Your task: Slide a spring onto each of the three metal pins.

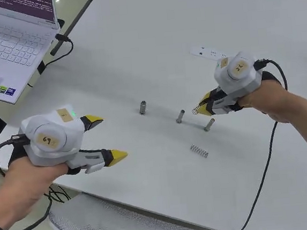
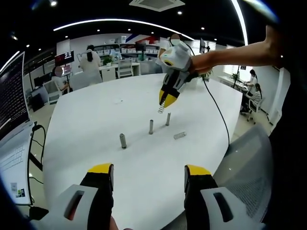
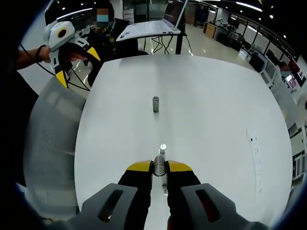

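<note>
White workbench point(image 1: 136, 36), laptop point(image 1: 7, 36) at its far-left corner. Left gripper point(image 1: 109, 136), labelled "69", jaws apart by the near edge; right gripper point(image 1: 201, 105) clamps a spring point(image 3: 159, 165) near the middle pin point(image 1: 180, 116).

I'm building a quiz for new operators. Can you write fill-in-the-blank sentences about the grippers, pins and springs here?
The right gripper is shut on a ____.
The fingers of the left gripper are ____.
____ pins stand on the table, a loose spring beside them.
Missing words: spring; open; three.
</note>
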{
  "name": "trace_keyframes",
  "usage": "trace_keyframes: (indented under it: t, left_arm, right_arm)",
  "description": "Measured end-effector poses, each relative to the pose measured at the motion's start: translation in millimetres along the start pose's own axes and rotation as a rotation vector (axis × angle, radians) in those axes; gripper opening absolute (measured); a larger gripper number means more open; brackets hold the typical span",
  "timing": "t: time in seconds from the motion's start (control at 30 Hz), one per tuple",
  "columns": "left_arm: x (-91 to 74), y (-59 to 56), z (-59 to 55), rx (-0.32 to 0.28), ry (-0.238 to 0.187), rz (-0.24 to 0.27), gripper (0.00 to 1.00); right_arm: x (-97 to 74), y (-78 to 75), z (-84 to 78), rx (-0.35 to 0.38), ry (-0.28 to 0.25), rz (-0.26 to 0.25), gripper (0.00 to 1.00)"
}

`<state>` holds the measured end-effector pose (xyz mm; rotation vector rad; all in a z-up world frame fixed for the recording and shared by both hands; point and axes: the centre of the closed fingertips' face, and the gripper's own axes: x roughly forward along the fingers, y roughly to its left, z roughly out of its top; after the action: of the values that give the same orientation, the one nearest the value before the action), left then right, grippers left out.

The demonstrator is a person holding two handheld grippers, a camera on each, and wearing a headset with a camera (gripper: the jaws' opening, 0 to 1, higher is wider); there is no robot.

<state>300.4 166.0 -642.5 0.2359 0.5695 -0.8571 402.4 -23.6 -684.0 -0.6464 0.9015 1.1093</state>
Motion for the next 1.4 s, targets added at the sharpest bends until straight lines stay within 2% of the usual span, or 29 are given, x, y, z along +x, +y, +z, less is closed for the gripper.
trace_keyframes:
  t: [0.27,0.5,1.0,1.4]
  left_arm:
    - [-4.7,6.0,3.0,-0.021,-0.013,0.015,0.59]
    - [-6.7,7.8,1.1,-0.033,-0.013,0.021,0.59]
    - [-15.0,17.1,-10.2,-0.078,-0.011,0.051,0.58]
    - [-13.1,18.7,-14.2,-0.091,-0.009,0.045,0.58]
  right_arm:
    - [11.8,-4.4,3.1,-0.008,0.013,0.013,0.09]
    - [19.8,-3.1,6.3,-0.023,0.027,0.024,0.09]
    - [34.5,-1.7,10.0,-0.050,0.061,0.049,0.09]
    - [43.7,-2.3,11.3,-0.062,0.086,0.063,0.09]
